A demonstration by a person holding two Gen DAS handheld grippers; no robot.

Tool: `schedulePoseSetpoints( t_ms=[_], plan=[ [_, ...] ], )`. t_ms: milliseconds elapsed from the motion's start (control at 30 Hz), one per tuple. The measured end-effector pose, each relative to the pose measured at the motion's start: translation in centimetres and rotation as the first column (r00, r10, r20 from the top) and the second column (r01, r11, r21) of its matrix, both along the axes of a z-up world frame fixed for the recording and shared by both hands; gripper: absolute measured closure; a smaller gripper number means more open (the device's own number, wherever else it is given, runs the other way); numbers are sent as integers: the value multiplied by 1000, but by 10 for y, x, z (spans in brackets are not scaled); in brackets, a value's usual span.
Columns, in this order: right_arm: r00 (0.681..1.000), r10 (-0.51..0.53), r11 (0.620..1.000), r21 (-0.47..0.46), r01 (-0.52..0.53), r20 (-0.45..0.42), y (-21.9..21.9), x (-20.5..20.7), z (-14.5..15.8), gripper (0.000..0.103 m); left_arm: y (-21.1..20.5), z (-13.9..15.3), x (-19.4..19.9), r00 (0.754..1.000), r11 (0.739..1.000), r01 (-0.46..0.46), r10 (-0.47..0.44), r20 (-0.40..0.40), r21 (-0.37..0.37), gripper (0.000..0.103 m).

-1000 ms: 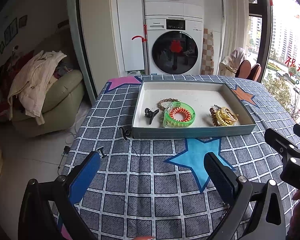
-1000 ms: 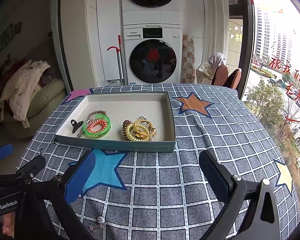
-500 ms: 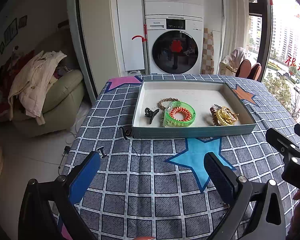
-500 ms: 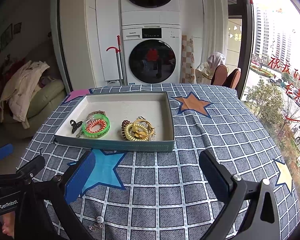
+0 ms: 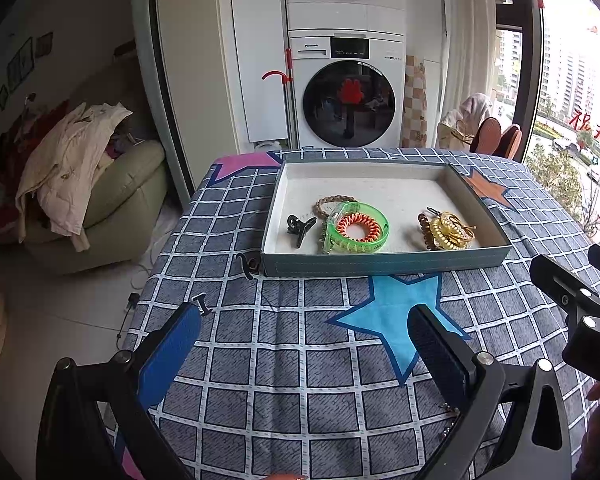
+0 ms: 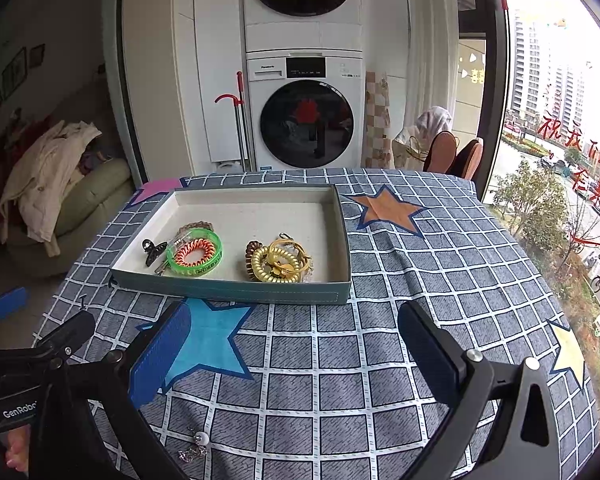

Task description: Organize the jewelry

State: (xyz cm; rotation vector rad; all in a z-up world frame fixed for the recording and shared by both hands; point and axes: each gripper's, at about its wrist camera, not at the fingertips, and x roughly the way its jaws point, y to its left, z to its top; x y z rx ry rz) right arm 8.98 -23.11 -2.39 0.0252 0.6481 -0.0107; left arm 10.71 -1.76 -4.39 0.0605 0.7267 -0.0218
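**Both tongs hang spread above the table, short of the tray**

Take the tray (image 5: 384, 266) as your landmark. It sits on the checked tablecloth (image 5: 284, 360) beyond both of your tongs, with a bare stretch of cloth between its near wall and the fingertips. Your left tongs (image 5: 304, 344) are spread wide with nothing between them, the blue-padded finger (image 5: 168, 356) lying on the tray's left-hand side and the dark finger (image 5: 440, 356) below its right half. Your right tongs (image 6: 296, 348) are likewise wide apart and hold nothing, hanging in front of the tray's near wall.

Inside the tray, along its near side, lie a small black claw clip (image 5: 300, 227) at the left, a green bangle (image 5: 356, 229) just right of it with an orange coil hair tie (image 5: 355, 226) inside its ring, and a braided brown band (image 5: 332, 204) tucked behind the bangle. Toward the tray's right end sits a gold-coloured cluster (image 5: 448, 232) with a brown coil tie (image 5: 425, 230) touching its left edge; what the cluster is made up of is hard to tell.

Outside the tray, a small dark piece (image 5: 249, 265) lies on the cloth at its near left corner, and another small piece (image 5: 203, 305) lies nearer to you, just beside the tip of your left tongs' blue pad. In the right wrist view, a small sparkly piece with a white bead (image 6: 194, 446) lies on the cloth well short of the tray, close under your right tongs' left finger.
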Motion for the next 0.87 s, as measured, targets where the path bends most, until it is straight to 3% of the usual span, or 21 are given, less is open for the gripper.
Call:
schedulePoseSetpoints(
  t_ms=[867],
  plan=[
    [1000,-5,1000,2,5,-12,-1,-3,-7,0,-1,-2,0,1000,1000,4,-4,8,3,0]
  ],
)
